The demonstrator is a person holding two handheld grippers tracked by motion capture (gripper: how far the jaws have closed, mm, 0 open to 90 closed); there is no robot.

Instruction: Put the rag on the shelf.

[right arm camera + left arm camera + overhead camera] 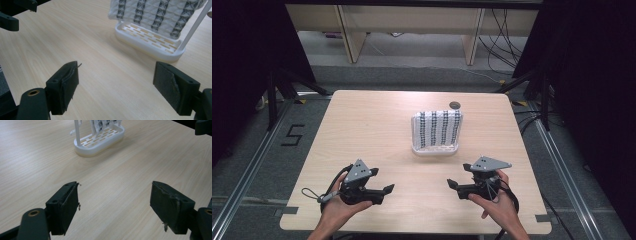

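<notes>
i hold my left tongs [387, 190] and my right tongs [453, 185] low over the worktop [362, 130], both on my side of the white rack [435, 148], and both stand wide open with nothing between the jaws. the rack stands near the middle of the worktop, a little toward the far edge, well apart from both tongs. just behind the rack there is a small round hole [455, 105] in the worktop.

the rack is a shallow oval tray with slots in its bottom and thin white posts that rise from it. over the posts hangs a white cloth with dark patterned stripes [437, 127], and it covers the rack from the top almost down to the tray. i cannot tell if something more lies in the tray under the cloth.

i judge the cloth is soft and light, with a quilted surface that is not slippery, so it will fold and sag when i lift it. i think the best place to take hold is its upper edge, one tongs near each top corner. the rack looks like light plastic and it may tip or slide if i pull sideways, so lifting straight up seems safer.
</notes>
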